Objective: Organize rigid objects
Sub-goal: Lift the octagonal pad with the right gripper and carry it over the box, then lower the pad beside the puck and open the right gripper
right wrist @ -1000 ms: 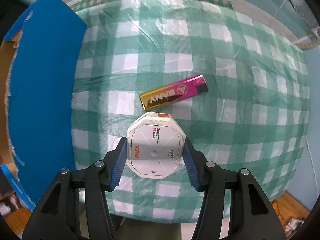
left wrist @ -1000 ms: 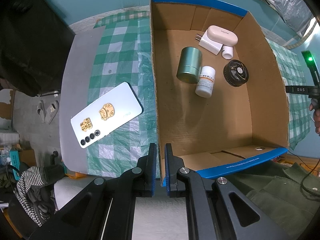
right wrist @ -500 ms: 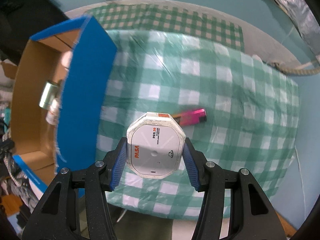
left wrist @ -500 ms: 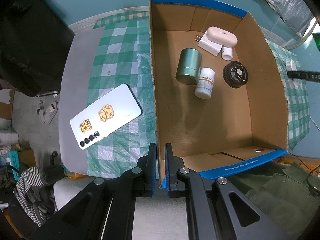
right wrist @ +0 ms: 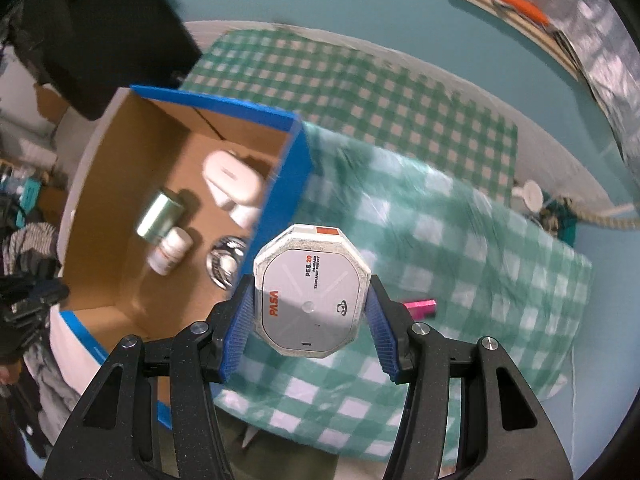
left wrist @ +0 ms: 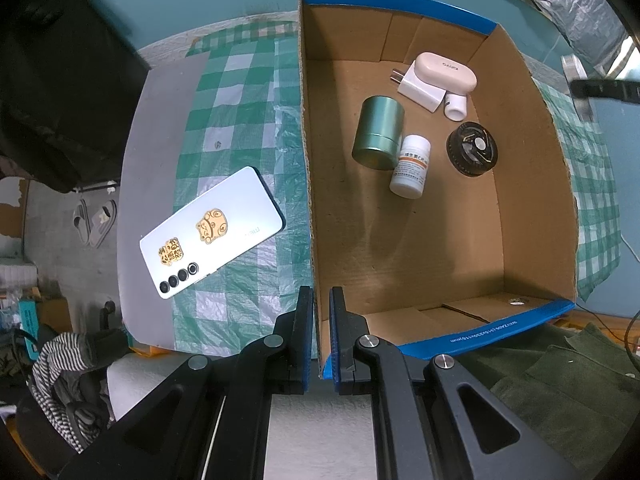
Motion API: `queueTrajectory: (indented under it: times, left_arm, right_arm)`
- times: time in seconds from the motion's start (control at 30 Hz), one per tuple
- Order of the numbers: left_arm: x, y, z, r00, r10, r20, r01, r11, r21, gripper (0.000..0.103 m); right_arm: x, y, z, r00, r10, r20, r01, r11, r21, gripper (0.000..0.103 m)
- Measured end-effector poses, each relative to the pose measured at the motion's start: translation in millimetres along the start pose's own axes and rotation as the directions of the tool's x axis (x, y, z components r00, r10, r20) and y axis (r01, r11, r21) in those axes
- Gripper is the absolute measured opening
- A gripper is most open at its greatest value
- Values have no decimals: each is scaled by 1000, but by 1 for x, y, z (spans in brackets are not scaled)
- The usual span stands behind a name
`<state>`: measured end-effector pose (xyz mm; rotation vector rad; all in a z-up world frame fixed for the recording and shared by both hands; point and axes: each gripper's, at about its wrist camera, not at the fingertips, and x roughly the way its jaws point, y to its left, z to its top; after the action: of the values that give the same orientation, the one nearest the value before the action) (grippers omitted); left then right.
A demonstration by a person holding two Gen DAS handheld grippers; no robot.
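I am gripping one white octagonal case with orange PASA lettering (right wrist: 311,294) in my right gripper (right wrist: 310,326), the blue pads pressing on two opposite edges, jaws partly apart; its printed face is turned toward the camera and its slightly longer axis is running away from me along the fingers. It is hanging above the green-and-white checked tablecloth (right wrist: 460,240), just beside the blue outer wall of the open cardboard box (right wrist: 280,184). One pink lighter (right wrist: 420,306) is lying on the cloth beyond the right finger.

My left gripper (left wrist: 317,336) is clenched on the box's near wall (left wrist: 310,200), pads straddling it. One white smartphone with gold stickers (left wrist: 212,232) is lying diagonally on the cloth outside. Inside the box I am counting five things: one white pill bottle (left wrist: 411,166), one green metal tin (left wrist: 378,133), one black round disc (left wrist: 472,148), one white plug adapter (left wrist: 420,90), one pink-white oval case (left wrist: 446,72).
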<state>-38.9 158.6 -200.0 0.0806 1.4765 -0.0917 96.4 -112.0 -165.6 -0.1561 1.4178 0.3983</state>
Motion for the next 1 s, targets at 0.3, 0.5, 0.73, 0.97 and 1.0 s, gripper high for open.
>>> queueTrajectory:
  times: [0.3, 0.5, 0.73, 0.97, 1.0]
  left_arm:
    - [0, 0, 0, 1000, -1, -1, 1, 1000, -1, 7]
    - [1, 0, 0, 1000, -2, -2, 2, 1000, -1, 7]
    - [1, 0, 0, 1000, -2, -1, 2, 1000, -1, 7]
    - [2, -2, -1, 1000, -1, -3, 1, 1000, 1, 7]
    - [2, -3, -1, 1000, 1, -3, -1, 1000, 2, 7]
  right_arm:
    - [2, 44, 31, 1000, 18, 16, -16, 995, -102, 54]
    - [16, 70, 43, 1000, 21, -4, -21, 988, -155, 54]
    - [46, 89, 47, 998, -2, -57, -9, 981, -196, 54]
    - [73, 94, 46, 995, -14, -99, -7, 979, -204, 54]
    - [75, 95, 46, 995, -15, -101, -6, 979, -205, 54]
